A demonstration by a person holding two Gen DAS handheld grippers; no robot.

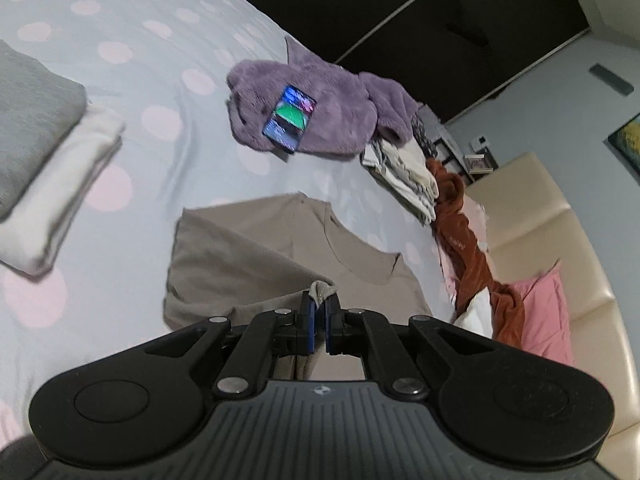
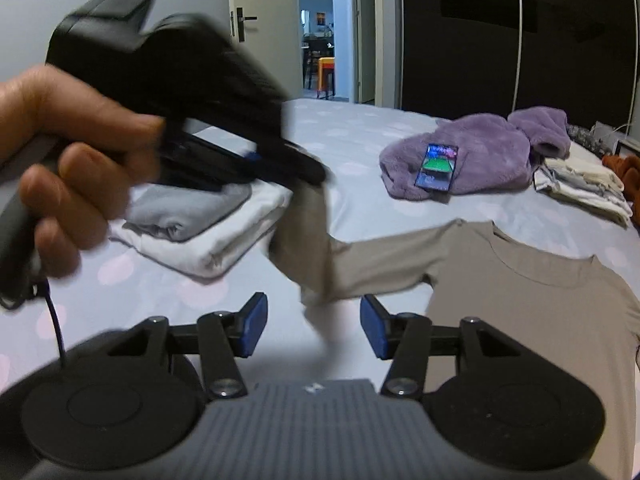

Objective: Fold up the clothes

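Note:
A taupe long-sleeved shirt (image 1: 248, 256) (image 2: 532, 300) lies spread on the dotted bedsheet (image 1: 152, 80), neckline toward the far side. My left gripper (image 1: 319, 304) is shut on the end of the shirt's sleeve, lifted above the bed. In the right wrist view that left gripper (image 2: 316, 176) is blurred, held by a hand (image 2: 68, 168), with the sleeve (image 2: 304, 236) hanging from it. My right gripper (image 2: 313, 326) stands open low over the bed, its blue pads (image 2: 256, 320) either side of the hanging sleeve end without touching it.
A folded grey and white stack (image 1: 44, 168) (image 2: 200, 224) sits at left. A purple fleece (image 1: 320, 112) (image 2: 472, 156) with a lit phone (image 1: 289, 119) (image 2: 437, 167) lies farther off. Cream folded clothes (image 2: 580, 184), a rust garment (image 1: 472, 240) and a pink pillow (image 1: 544, 312) line the right edge.

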